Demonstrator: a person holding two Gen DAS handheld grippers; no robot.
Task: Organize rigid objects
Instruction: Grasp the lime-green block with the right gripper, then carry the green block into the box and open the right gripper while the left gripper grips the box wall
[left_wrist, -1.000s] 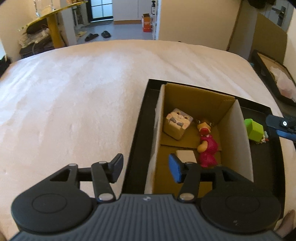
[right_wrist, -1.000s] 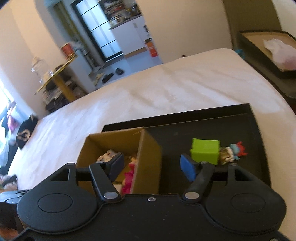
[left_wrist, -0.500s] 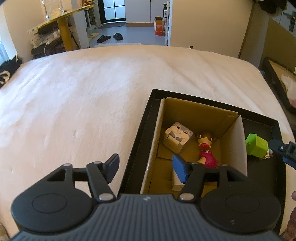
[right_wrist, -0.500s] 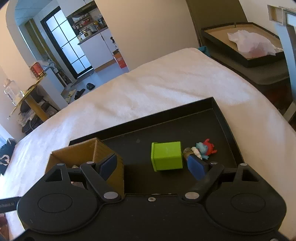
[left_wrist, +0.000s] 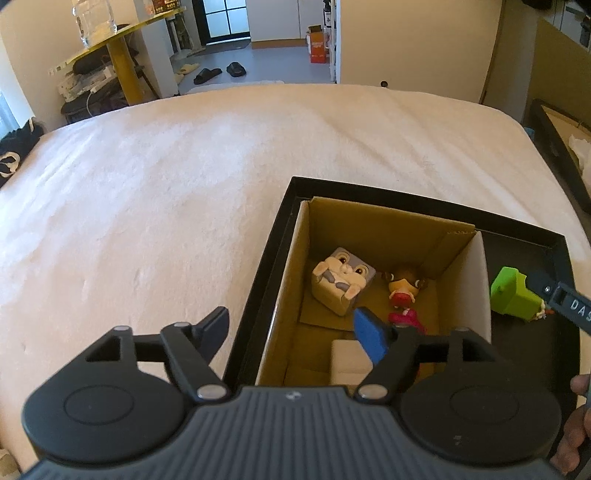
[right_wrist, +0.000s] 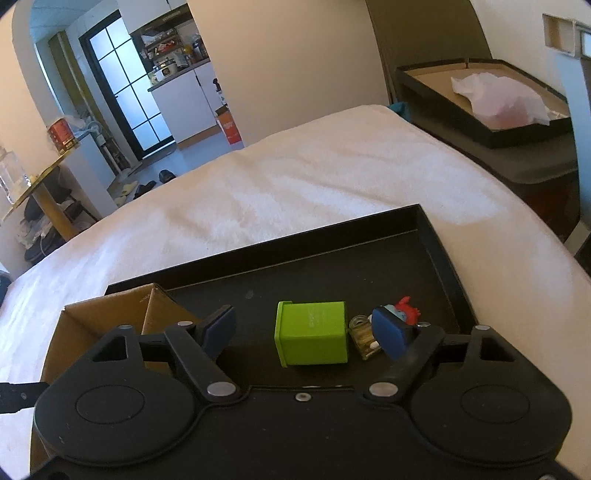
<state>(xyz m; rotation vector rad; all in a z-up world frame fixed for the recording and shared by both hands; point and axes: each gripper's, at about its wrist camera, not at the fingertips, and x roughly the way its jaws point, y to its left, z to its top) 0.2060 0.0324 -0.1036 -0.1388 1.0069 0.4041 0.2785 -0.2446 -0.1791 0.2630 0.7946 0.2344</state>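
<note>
A black tray (left_wrist: 424, 201) lies on the white bed. In it stands an open cardboard box (left_wrist: 388, 221) holding a grey rabbit cube (left_wrist: 341, 278), a doll in pink (left_wrist: 402, 295) and a white block (left_wrist: 349, 360). A green cube (right_wrist: 312, 332) and a small red-haired figure (right_wrist: 404, 314) lie on the tray floor right of the box. My right gripper (right_wrist: 306, 332) is open, its fingers on either side of the green cube, not touching it. My left gripper (left_wrist: 291, 328) is open and empty above the box's near left wall.
The white bed (left_wrist: 166, 184) spreads left and beyond the tray. A second black tray (right_wrist: 491, 99) with a white bag sits off the bed at the right. A yellow table (left_wrist: 125, 55) stands at the far left.
My right gripper has swung right from the box and come down around the green cube. My left gripper has pulled back and up a little.
</note>
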